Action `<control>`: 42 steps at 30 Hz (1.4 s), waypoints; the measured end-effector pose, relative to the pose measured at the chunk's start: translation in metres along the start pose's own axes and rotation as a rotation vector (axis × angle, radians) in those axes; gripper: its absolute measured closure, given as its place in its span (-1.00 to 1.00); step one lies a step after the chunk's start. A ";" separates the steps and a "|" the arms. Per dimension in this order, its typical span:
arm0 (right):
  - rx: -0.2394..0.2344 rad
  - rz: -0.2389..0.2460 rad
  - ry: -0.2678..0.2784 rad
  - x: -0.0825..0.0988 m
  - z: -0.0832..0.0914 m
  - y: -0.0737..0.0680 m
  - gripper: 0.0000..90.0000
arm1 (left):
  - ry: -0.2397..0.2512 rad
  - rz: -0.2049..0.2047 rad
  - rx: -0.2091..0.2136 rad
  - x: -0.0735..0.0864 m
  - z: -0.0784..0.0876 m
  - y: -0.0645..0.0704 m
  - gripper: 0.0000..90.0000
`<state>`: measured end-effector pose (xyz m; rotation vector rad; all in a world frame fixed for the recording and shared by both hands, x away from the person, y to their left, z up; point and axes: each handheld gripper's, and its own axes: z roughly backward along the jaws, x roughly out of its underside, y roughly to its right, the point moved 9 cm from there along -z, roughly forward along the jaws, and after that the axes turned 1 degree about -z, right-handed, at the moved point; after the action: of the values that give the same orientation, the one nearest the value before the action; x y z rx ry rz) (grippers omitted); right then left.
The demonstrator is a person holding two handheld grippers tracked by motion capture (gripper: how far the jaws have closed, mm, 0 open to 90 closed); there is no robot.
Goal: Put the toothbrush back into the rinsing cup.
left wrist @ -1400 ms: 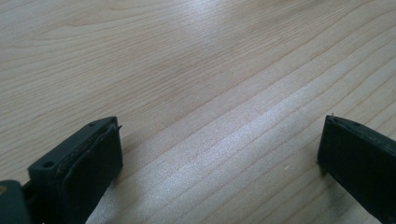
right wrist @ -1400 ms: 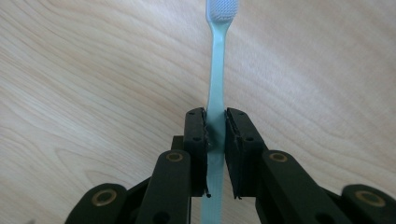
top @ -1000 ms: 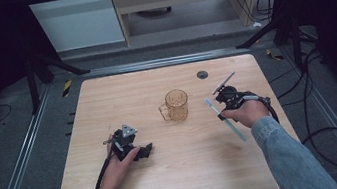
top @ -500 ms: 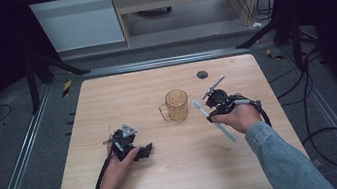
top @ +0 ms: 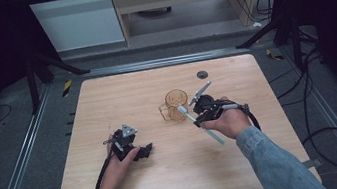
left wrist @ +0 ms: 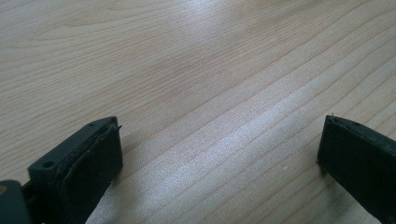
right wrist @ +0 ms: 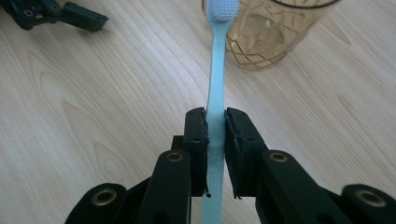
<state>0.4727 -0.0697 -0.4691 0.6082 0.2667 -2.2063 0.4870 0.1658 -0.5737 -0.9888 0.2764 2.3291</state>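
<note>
Closer to the cup [top: 176,104] now, right gripper [right wrist: 215,140] clamps the toothbrush [right wrist: 215,88], head pointing at its rim; left gripper [left wrist: 219,154] rests, jaws apart.

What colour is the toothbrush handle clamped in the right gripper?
Pale blue, with white bristles; the toothbrush shows best in the right gripper view.
</note>
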 end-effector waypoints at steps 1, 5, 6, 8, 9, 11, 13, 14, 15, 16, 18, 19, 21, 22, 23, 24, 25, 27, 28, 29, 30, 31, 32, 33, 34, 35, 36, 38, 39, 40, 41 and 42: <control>-0.003 0.002 0.003 -0.001 -0.001 -0.002 0.76 | 0.002 0.003 0.000 0.000 0.000 0.000 -1.00; -0.012 0.017 0.025 -0.007 -0.005 -0.008 0.76 | 0.000 0.001 0.000 0.000 0.000 0.000 -1.00; -0.012 0.023 0.035 -0.010 -0.006 -0.010 0.76 | 0.000 0.000 0.000 0.000 0.000 0.000 -1.00; -0.019 0.028 0.046 -0.014 -0.008 -0.015 0.76 | 0.002 0.003 0.000 0.000 0.000 0.000 -1.00; -0.021 0.031 0.049 -0.016 -0.009 -0.016 0.76 | 0.000 0.001 0.000 0.000 0.000 0.000 -1.00; -0.033 0.035 0.060 -0.019 -0.010 -0.020 0.76 | 0.000 0.002 0.000 0.000 0.000 0.000 -1.00; -0.039 0.036 0.065 -0.020 -0.011 -0.022 0.76 | 0.000 0.001 0.000 0.000 0.000 0.000 -1.00; -0.059 0.041 0.079 -0.023 -0.012 -0.027 0.76 | 0.000 0.001 0.000 0.000 0.000 0.000 -1.00; -0.063 0.042 0.079 -0.024 -0.012 -0.028 0.76 | 0.000 0.000 0.000 0.000 0.000 0.000 -1.00; -0.064 0.043 0.081 -0.024 -0.013 -0.029 0.76 | 0.000 0.000 0.000 0.000 0.000 0.000 -1.00; -0.069 0.045 0.084 -0.025 -0.014 -0.031 0.76 | 0.000 0.000 0.000 0.000 0.000 0.000 -1.00; -0.069 0.049 0.087 -0.026 -0.015 -0.032 0.76 | 0.002 0.002 0.000 0.000 0.000 0.000 -1.00; -0.074 0.051 0.094 -0.029 -0.017 -0.035 0.76 | 0.000 0.000 0.000 0.000 0.000 0.000 -1.00; -0.074 0.051 0.094 -0.029 -0.017 -0.035 0.76 | 0.000 0.000 0.000 0.000 0.000 0.000 -1.00; -0.074 0.050 0.096 -0.030 -0.017 -0.036 0.76 | 0.000 0.000 0.000 0.000 0.000 0.000 -1.00; -0.071 0.050 0.099 -0.031 -0.018 -0.036 0.76 | 0.000 0.000 0.000 0.000 0.000 0.000 -1.00; -0.071 0.046 0.100 -0.032 -0.019 -0.038 0.76 | 0.000 0.000 0.000 0.000 0.000 0.000 -1.00; -0.069 0.048 0.104 -0.033 -0.020 -0.038 0.76 | 0.000 0.000 0.000 0.000 0.000 0.000 -1.00; -0.064 0.044 0.117 -0.036 -0.020 -0.039 0.76 | 0.000 0.000 0.000 0.000 0.000 0.000 -1.00; -0.064 0.044 0.117 -0.036 -0.020 -0.039 0.76 | 0.000 0.000 0.000 0.000 0.000 0.000 -1.00; -0.060 0.037 0.127 -0.038 -0.020 -0.040 0.76 | 0.000 0.000 0.000 0.000 0.000 0.000 -1.00; -0.060 0.037 0.127 -0.038 -0.020 -0.040 0.76 | 0.000 0.000 0.000 0.000 0.000 0.000 -1.00; -0.064 0.039 0.129 -0.039 -0.020 -0.042 0.76 | 0.000 0.000 0.000 0.000 0.000 0.000 -1.00; -0.068 0.038 0.132 -0.040 -0.020 -0.043 0.76 | 0.000 0.000 0.000 0.000 0.000 0.000 -1.00; -0.072 0.039 0.134 -0.040 -0.020 -0.044 0.76 | 0.000 0.000 0.000 0.000 0.000 0.000 -1.00; -0.072 0.039 0.134 -0.040 -0.020 -0.044 0.76 | -0.001 0.000 0.000 0.000 0.000 0.000 -1.00; -0.074 0.039 0.137 -0.041 -0.020 -0.046 0.76 | -0.001 0.000 0.000 0.000 0.000 0.000 -1.00; -0.077 0.040 0.142 -0.043 -0.020 -0.048 0.76 | -0.001 0.000 0.000 0.000 0.000 0.000 -1.00; -0.079 0.037 0.148 -0.044 -0.020 -0.049 0.76 | -0.001 0.000 0.000 0.000 0.000 0.000 -1.00; -0.081 0.037 0.153 -0.044 -0.020 -0.049 0.76 | -0.001 0.000 0.000 0.000 0.000 0.000 -1.00; -0.081 0.037 0.153 -0.044 -0.020 -0.049 0.76 | -0.001 0.000 0.000 0.000 0.000 0.000 -1.00; -0.082 0.032 0.161 -0.046 -0.019 -0.051 0.76 | 0.000 0.000 0.000 0.000 0.000 0.000 -1.00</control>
<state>0.4658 0.0006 -0.4631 0.7405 0.4256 -2.1081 0.4869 0.1658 -0.5737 -0.9884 0.2769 2.3294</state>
